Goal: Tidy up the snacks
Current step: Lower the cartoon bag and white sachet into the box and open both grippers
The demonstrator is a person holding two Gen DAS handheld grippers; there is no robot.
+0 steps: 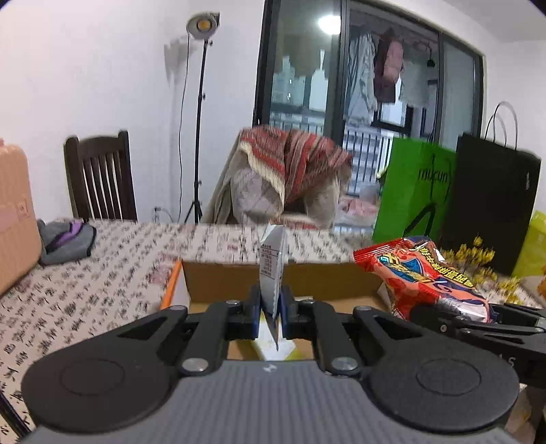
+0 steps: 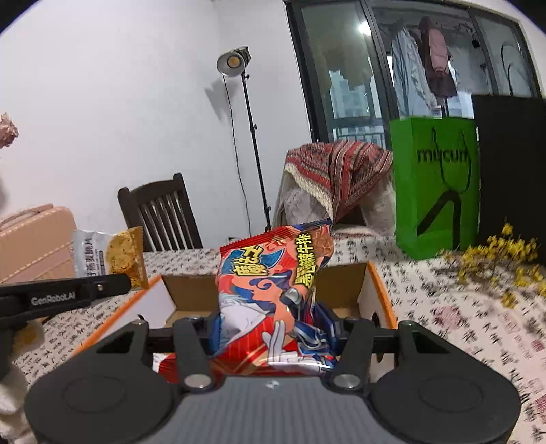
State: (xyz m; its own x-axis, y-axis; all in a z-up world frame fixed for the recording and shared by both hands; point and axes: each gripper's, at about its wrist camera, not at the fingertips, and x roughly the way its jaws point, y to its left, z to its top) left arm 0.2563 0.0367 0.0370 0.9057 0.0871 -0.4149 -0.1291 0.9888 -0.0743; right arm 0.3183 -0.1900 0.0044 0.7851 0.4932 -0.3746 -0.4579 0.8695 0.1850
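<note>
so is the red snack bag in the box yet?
Out. The red snack bag is clamped in the right gripper, above the cardboard box.

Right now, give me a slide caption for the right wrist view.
Right hand-held gripper holds a red snack bag above the open cardboard box.

Indoor light, fairly bright and even. Studio lamp lit, throws a stand shadow on the white wall. Ceiling-light glare reflects in the dark window. Tablecloth motion-smeared. Heavy fisheye bending, black vignette corners.
</note>
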